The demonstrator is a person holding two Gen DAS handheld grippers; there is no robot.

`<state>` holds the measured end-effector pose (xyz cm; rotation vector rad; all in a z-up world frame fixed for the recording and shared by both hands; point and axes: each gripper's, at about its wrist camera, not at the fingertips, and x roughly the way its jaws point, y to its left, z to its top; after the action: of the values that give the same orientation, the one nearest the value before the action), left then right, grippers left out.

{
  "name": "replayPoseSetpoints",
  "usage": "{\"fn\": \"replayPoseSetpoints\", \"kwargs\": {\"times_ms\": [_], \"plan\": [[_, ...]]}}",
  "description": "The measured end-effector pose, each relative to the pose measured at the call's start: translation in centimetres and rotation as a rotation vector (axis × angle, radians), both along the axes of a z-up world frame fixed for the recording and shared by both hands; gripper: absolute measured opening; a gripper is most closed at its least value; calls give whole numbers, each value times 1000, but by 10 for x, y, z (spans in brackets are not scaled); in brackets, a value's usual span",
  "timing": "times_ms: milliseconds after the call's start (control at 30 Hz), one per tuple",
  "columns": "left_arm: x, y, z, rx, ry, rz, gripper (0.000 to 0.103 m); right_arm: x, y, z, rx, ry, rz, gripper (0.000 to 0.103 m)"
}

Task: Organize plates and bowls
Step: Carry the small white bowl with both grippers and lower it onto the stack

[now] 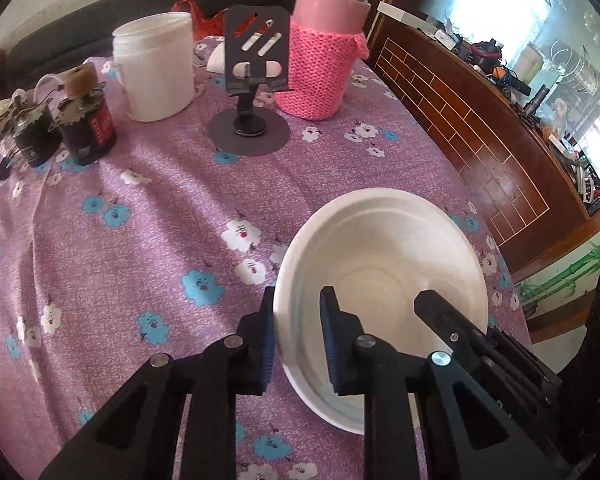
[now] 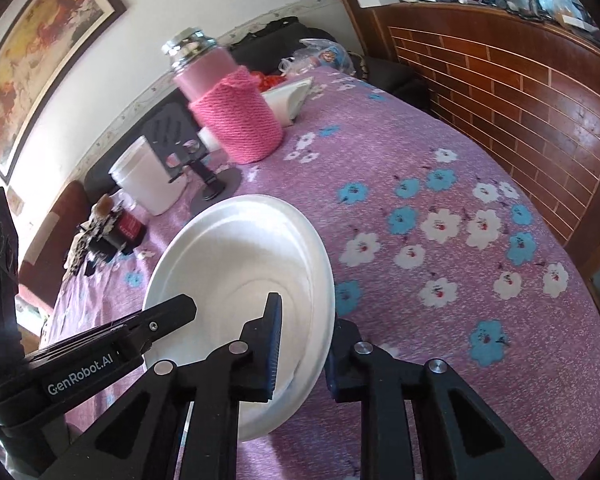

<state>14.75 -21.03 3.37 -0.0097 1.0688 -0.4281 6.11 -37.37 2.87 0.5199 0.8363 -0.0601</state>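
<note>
So both grippers are on the same white bowl [image 1: 380,280] right now, one on each side of the rim. In the left wrist view the left gripper [image 1: 298,320] has its jaws closed over the bowl's left edge, one blue pad outside the wall and one inside. In the right wrist view the right gripper [image 2: 304,340] does the same on the right edge, clamped on the rim, and the other gripper's black finger pokes in from the lower left of that frame.

The bowl sits in the lower middle of both pictures, on the purple flowered tablecloth [image 1: 140,220], near the table's front edge. It looks like thin foam or paper, so my guess is it flexes easily.

Tips for doing this step well, as I see it:
- Lift with both hands together and level, otherwise the rim twists and slips out of one pad.
- Don't squeeze harder, a light bowl like this will probably buckle.
- Go straight up first before moving sideways.
- Watch the clutter in the upper part of the frame: the phone stand [image 1: 252,92], the white tub [image 1: 156,68] and the pink flask [image 1: 324,48] are well apart from the bowl, but a wide swing could reach them.

I can't see any other plates or a stack to aim for.
</note>
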Motion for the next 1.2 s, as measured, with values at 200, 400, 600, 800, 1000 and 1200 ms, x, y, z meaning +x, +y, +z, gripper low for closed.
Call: {"fn": "replayPoseSetpoints", "kwargs": {"times_ms": [200,400,600,800,1000,1200], "plan": [[-27,47,11,-11,-51,62,20,1,30,0,65,-28,118,19],[-56,96,13,-31,-95,130,20,-1,68,-1,101,-30,236,19],[-80,141,14,-62,-123,220,18,-6,117,-4,34,-14,364,19],[-106,177,13,-57,-144,276,18,-20,165,5,-82,-26,451,19],[-134,210,13,-36,-182,330,18,-44,203,20,-118,-33,525,20],[-163,242,13,-57,-189,366,18,-59,235,17,-99,8,581,21]]}}
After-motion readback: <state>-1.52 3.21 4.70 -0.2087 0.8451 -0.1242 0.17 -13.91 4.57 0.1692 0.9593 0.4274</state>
